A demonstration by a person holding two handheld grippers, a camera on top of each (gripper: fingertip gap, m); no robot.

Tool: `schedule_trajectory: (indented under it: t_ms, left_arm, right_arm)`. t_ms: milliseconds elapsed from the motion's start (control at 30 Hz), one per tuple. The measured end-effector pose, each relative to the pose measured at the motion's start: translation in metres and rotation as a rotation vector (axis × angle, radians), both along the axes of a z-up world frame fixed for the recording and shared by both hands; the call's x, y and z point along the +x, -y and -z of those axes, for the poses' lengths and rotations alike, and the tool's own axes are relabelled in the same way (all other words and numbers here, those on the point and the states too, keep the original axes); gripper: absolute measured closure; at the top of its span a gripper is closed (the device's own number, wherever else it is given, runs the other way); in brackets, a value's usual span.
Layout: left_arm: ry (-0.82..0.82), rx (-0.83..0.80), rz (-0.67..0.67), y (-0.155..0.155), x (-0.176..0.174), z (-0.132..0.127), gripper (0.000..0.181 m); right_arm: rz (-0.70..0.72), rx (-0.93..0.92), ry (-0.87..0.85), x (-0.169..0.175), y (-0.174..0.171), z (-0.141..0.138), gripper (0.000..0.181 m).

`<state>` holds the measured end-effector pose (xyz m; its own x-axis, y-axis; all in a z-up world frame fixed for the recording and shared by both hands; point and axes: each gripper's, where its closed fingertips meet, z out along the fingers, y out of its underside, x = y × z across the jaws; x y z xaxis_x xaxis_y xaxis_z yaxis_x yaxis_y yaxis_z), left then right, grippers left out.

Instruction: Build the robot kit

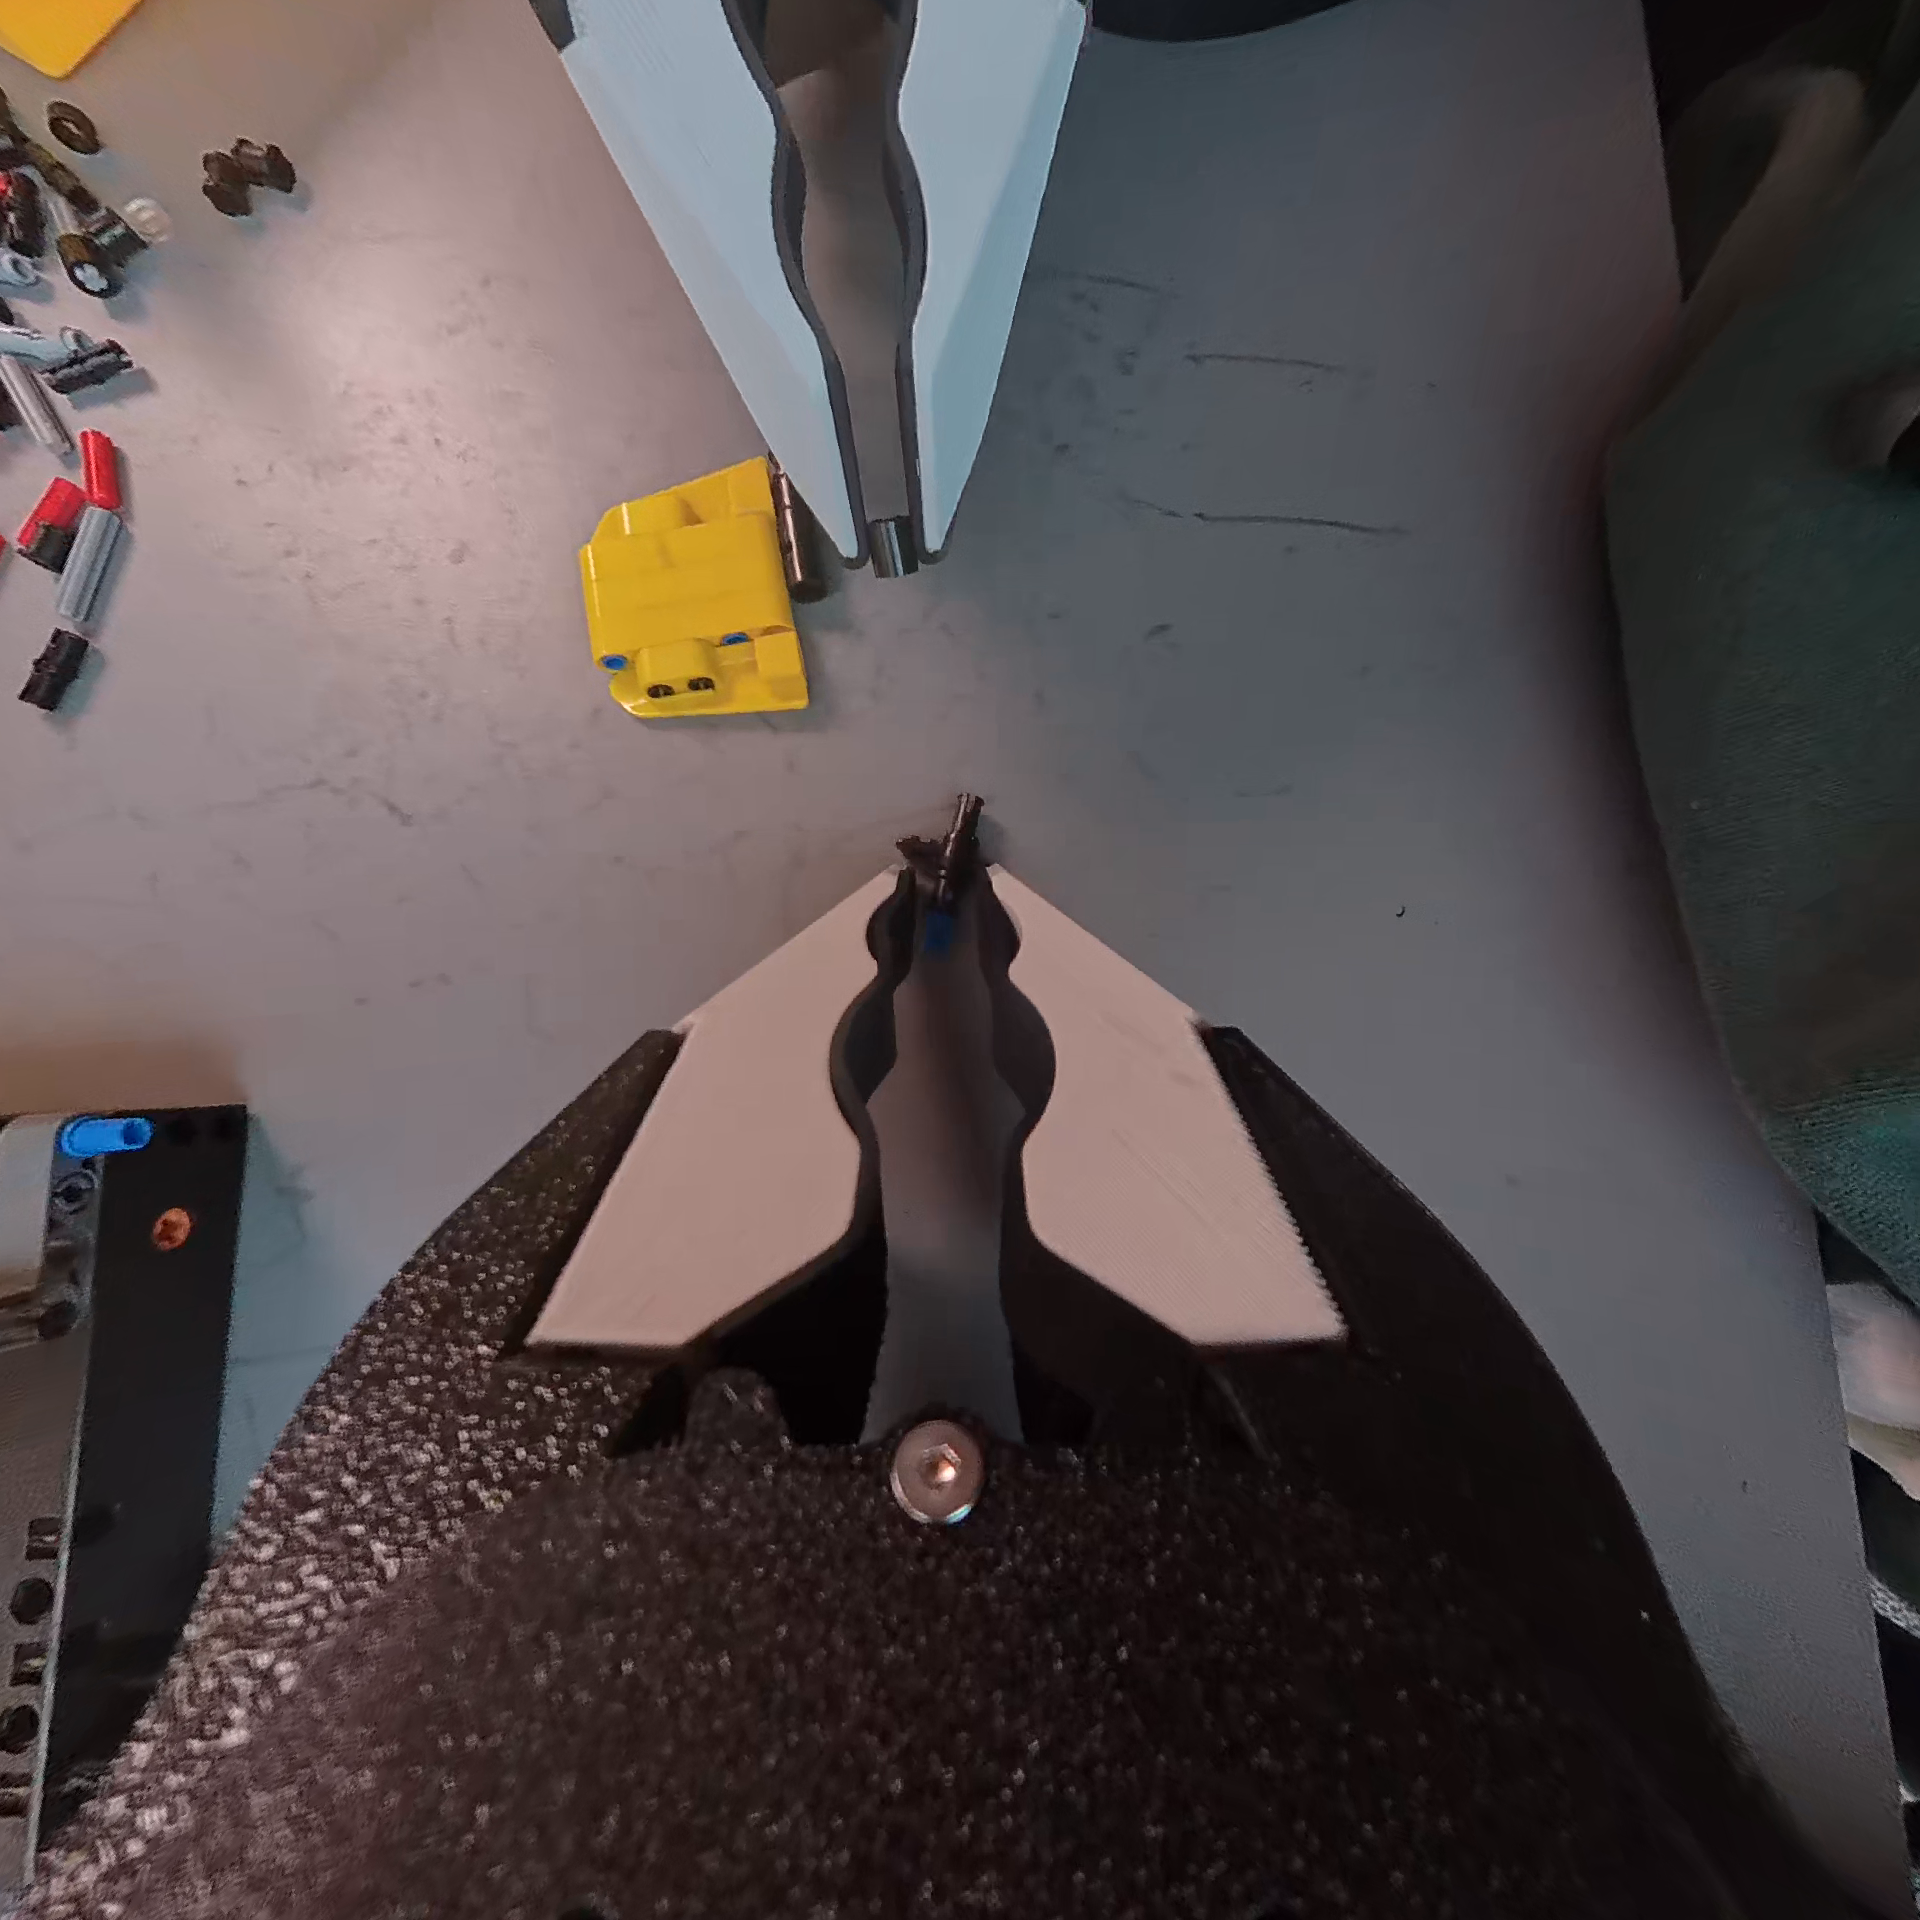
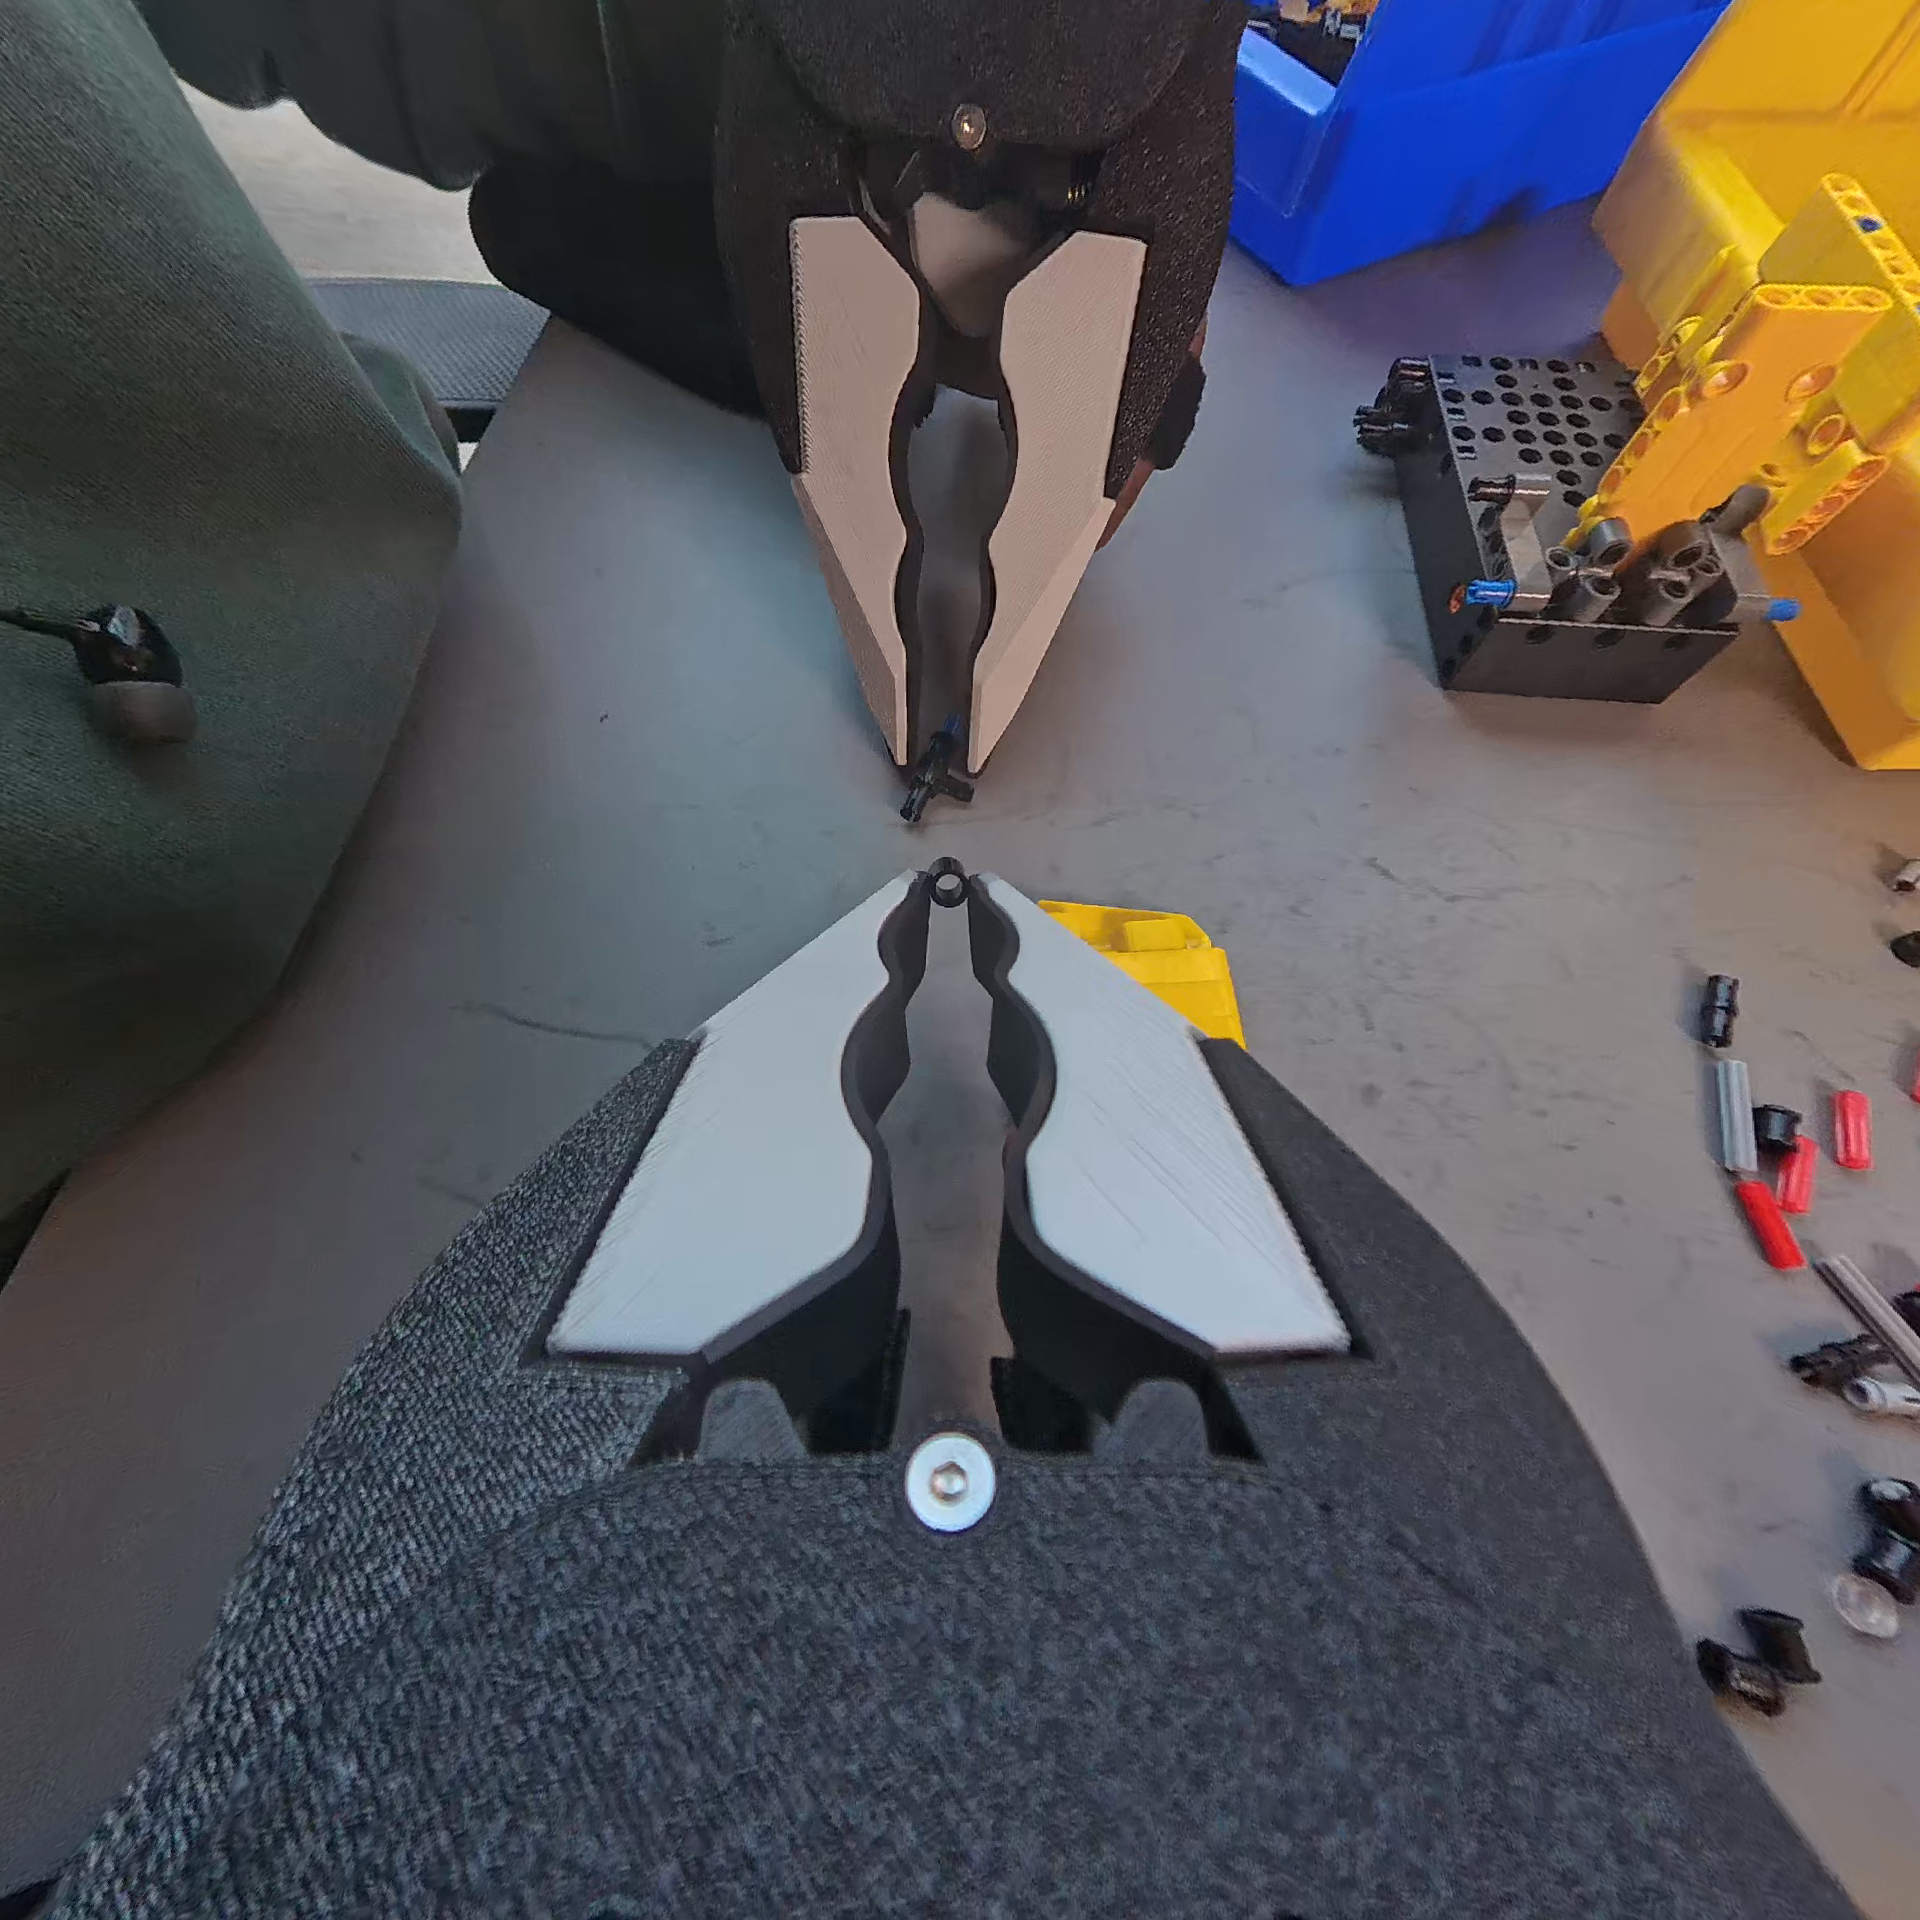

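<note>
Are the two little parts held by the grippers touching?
Apart. The right wrist view shows bare table between the black pin and the small tube.

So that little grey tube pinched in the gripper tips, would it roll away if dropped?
Probably. The grey tube looks round and hollow, so on the smooth table it could roll. It seems light, stiff plastic, held only at the right gripper tips, so it may slip.

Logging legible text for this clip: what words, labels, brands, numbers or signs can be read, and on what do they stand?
None can be read in either view.
The yellow block, the black perforated block, the blue bin and both grippers' fingers show no print.
An orange mark on the black block is too small to tell.
</note>
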<state>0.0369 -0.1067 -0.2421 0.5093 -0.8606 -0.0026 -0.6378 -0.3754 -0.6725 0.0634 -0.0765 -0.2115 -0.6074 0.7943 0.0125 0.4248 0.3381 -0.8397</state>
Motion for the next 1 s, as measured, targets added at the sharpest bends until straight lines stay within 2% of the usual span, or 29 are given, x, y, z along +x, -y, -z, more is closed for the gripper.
schedule_trajectory:
  t_ms: [367, 533, 600, 733, 800, 900, 1000]
  left_arm:
    - [0.024, 0.078, -0.010, 0.001, -0.001, 0.000, 0.171]
    - [0.005, 0.122, -0.020, -0.003, -0.002, -0.001, 0.177]
    - [0.065, 0.170, -0.052, -0.012, -0.002, -0.015, 0.176]
    - [0.285, 0.319, -0.085, -0.036, 0.006, -0.080, 0.176]
    - [0.326, 0.355, -0.073, -0.044, 0.011, -0.098, 0.176]
    - [0.322, 0.378, -0.054, -0.051, 0.016, -0.107, 0.176]
    - [0.310, 0.371, -0.053, -0.053, 0.018, -0.103, 0.176]
  right_arm:
    - [0.021, -0.090, -0.120, -0.007, -0.003, -0.021, 0.174]
    - [0.039, -0.109, -0.160, -0.010, -0.007, -0.029, 0.174]
    - [0.052, -0.130, -0.211, -0.011, -0.009, -0.040, 0.174]
    - [0.080, -0.231, -0.321, -0.009, -0.016, -0.072, 0.174]
    - [0.093, -0.280, -0.363, -0.007, -0.021, -0.086, 0.175]
    - [0.106, -0.285, -0.368, -0.005, -0.027, -0.089, 0.174]
    - [0.105, -0.286, -0.361, -0.004, -0.028, -0.088, 0.174]
